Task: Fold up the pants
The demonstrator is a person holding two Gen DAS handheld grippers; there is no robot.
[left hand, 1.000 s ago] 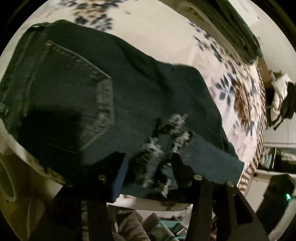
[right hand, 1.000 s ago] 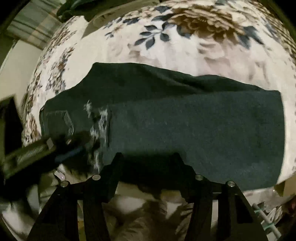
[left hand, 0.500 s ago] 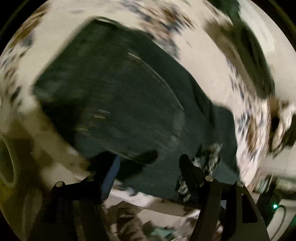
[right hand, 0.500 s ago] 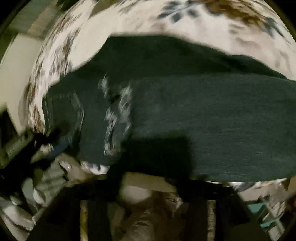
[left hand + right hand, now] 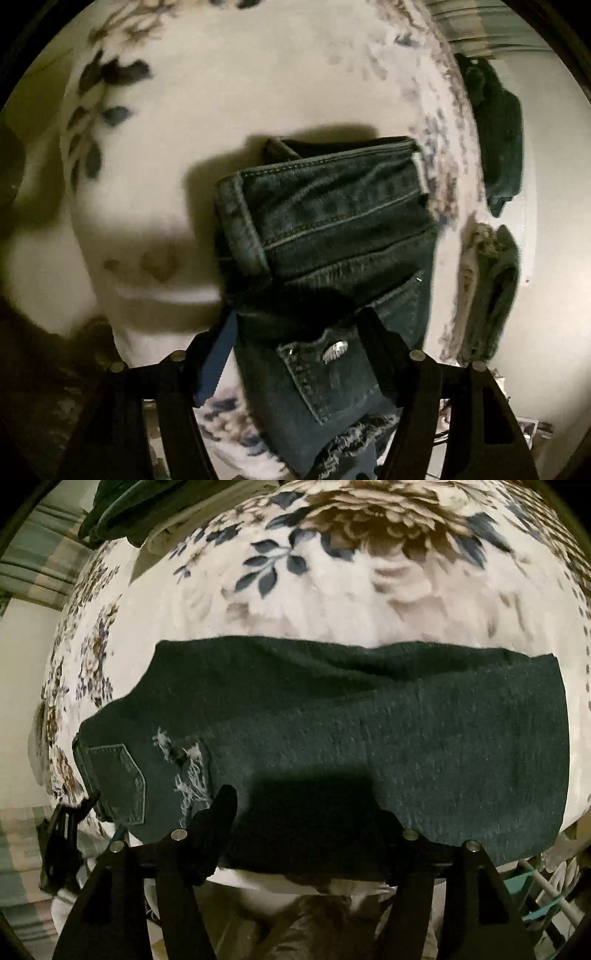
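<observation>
Lying flat on floral blanket (image 5: 369, 602), jeans (image 5: 369, 731); L gripper (image 5: 295, 325) wide around waistband end, R gripper (image 5: 306, 812) wide over leg.

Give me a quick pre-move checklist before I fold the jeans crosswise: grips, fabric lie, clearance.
1. Left gripper on the waistband end of the jeans: fingers straddle the denim, wide apart, no pinch visible. Not ok.
2. Right gripper at the near edge of the legs: fingers spread either side of the fabric, not closed. Not ok.
3. Legs stacked lengthwise and lying flat on the floral blanket: ok.
4. Hem edges aligned at the far right end: roughly, the lower layer peeks out along the top. Cannot tell.
5. Landing area beyond the jeans: bare blanket, the dark clothes pile sits well away. Ok.
</observation>
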